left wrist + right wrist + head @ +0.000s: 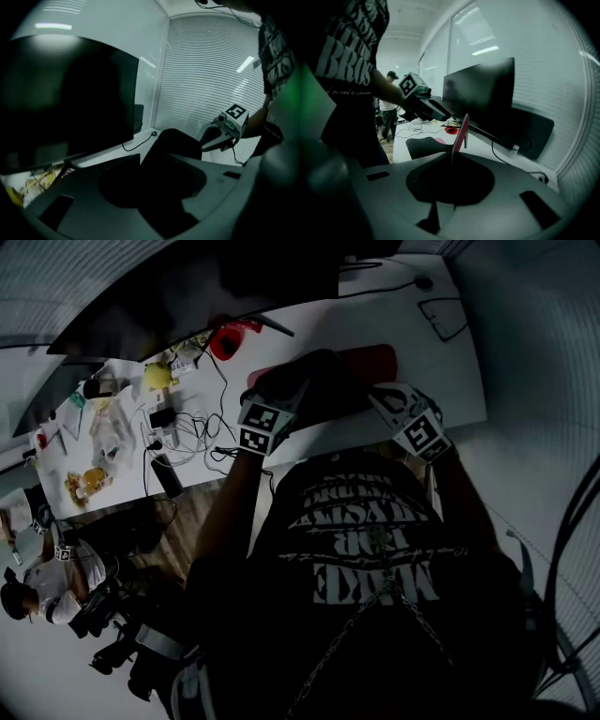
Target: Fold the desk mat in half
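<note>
Desk (459,381): white, monitor (483,93) behind.
Left gripper (161,161): your jaws apart, desk mat (370,360) between.
Right gripper (452,158): clamped on its raised edge.

The person (375,568) hid the bench's (459,381) near edge. The left tool (295,390) and right tool (380,395) covered most of the mat (375,360). The left tool's grip was too dark to tell.

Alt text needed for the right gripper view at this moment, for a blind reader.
The right gripper has its jaws shut on the edge of the desk mat, which stands up edge-on, pink on one face, over a white desk. Beyond it the left gripper is above a dark part of the mat, with a black monitor behind.
</note>
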Motion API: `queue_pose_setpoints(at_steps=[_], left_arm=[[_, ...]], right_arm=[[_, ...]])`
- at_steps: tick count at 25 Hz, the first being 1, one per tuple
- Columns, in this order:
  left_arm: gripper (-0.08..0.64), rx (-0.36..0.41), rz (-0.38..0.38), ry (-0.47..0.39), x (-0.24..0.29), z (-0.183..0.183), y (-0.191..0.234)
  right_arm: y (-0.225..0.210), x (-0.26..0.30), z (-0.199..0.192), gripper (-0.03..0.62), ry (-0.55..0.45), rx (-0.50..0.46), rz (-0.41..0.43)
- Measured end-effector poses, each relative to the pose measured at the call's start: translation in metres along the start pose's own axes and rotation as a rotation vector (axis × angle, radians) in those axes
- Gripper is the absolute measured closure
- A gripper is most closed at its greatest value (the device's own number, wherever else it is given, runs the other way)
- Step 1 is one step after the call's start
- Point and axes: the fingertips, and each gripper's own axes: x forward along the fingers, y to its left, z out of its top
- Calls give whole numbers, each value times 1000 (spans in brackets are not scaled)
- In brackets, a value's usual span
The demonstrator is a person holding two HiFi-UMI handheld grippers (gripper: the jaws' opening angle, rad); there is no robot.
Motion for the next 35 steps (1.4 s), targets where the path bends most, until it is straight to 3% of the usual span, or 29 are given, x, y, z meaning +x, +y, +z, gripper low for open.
queue_pose_setpoints(at_steps=[5,8,10,12,15,20,23,26,29,35], left_arm=[[298,270,-154,27,-33,34,-5],[291,416,-251,100,-24,29,-24],[291,461,-322,131,-17,19,-39],[318,502,-334,138,-11,7,-48],[514,449,-300,108,-14,1,-52],[535,298,-310,74,-51,-4,-64],[537,268,-317,99,-66,-13,-78],[537,271,-328,127,-70,-13,-89],[537,258,-323,146,-79,-9,-91],[538,240,-292,143,-84,-6,-104]], right_arm=[[40,-6,51,578,-11,-238,30],[48,-11,63,578,-23,-280,75],[52,-11,69,578,-27,-282,85],[52,-7,60,577,-26,-278,78],[46,-4,44,578,-14,-222,61],[47,0,55,574,-47,-38,127],[44,6,49,533,-30,-15,179],[31,17,34,494,20,-46,241],[9,30,-1,465,157,-147,284],[-62,76,-70,465,364,-380,203]])
